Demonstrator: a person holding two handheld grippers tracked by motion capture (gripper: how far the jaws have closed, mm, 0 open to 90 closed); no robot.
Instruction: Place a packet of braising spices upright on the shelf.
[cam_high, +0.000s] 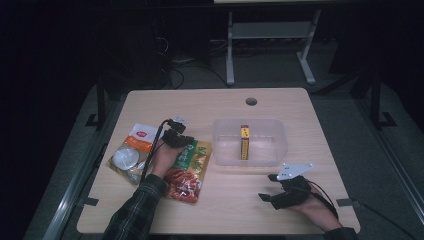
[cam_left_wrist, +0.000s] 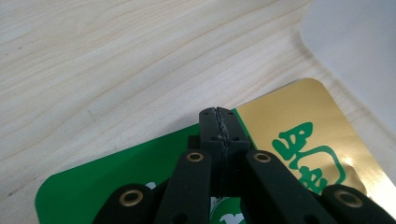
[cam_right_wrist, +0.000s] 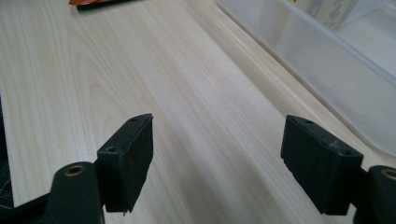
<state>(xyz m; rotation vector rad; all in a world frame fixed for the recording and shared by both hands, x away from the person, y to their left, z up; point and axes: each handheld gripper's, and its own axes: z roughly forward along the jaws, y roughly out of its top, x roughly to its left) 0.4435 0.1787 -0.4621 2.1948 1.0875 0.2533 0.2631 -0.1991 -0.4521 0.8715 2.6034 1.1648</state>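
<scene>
A flat packet (cam_high: 190, 169), green and gold at its far end and red at its near end, lies on the wooden table (cam_high: 225, 107). My left gripper (cam_high: 184, 141) is at the packet's far edge. In the left gripper view its jaws (cam_left_wrist: 218, 126) are pressed together, tips just over the edge of the packet (cam_left_wrist: 299, 135); I see nothing between them. My right gripper (cam_high: 267, 186) rests near the front right of the table, pointing left. Its jaws (cam_right_wrist: 217, 154) stand wide apart over bare wood. A clear plastic bin (cam_high: 270, 150) holds a yellow and brown box (cam_high: 244, 142).
A white and orange packet (cam_high: 134, 147) with a round clear window lies left of my left hand. The bin's wall (cam_right_wrist: 336, 70) runs along the right of the right gripper view, and its corner (cam_left_wrist: 355, 51) shows beyond the left jaws. A cable hole (cam_high: 251, 101) sits near the table's far edge.
</scene>
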